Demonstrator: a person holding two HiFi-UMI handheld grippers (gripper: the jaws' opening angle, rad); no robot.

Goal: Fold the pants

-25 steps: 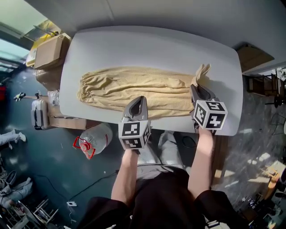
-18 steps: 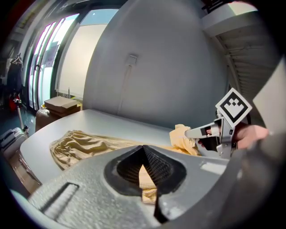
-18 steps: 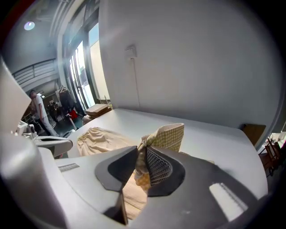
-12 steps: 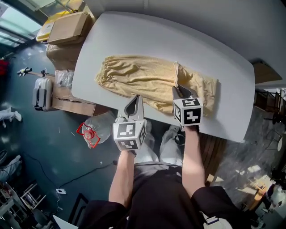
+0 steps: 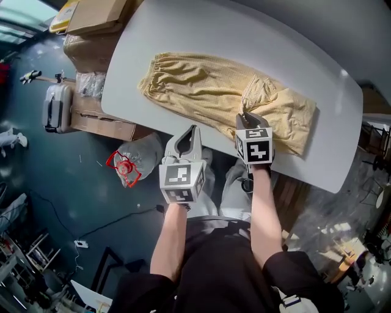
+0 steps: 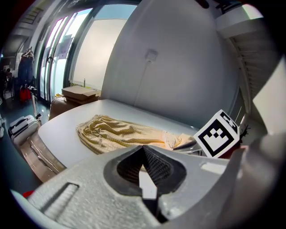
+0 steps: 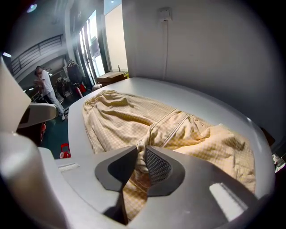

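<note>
In the head view, a grey suitcase [image 5: 56, 109] stands on the dark floor at 9 o'clock, well apart from the table. Cardboard boxes [image 5: 91, 15] lie at 11 o'clock, beside the table's left end. A pale bag with red handles [image 5: 131, 165] sits on the floor just under the table's near edge.

The white table [image 5: 244, 36] crosses the picture from 11 o'clock to 3 o'clock. The yellow pants [image 5: 201, 92] lie flat on it along the same line. Their gathered end is toward 10 o'clock and the other end toward 3 o'clock.

The left gripper [image 5: 194, 128] is at the near edge of the table, just beside the near border of the pants. In the left gripper view its tips [image 6: 143, 147] are pressed together with nothing between them. The pants [image 6: 116, 132] lie ahead of it at 11 o'clock on the table [image 6: 58, 134].

The right gripper [image 5: 246, 116] is over the pants, to the right of the middle. In the right gripper view its jaws [image 7: 140, 150] are clamped on a bunched fold of the pants [image 7: 134, 116]. The cloth comes up in a small ridge between the pads. From there the rest spreads over the table [image 7: 201, 103] toward 11 o'clock and 3 o'clock.
</note>
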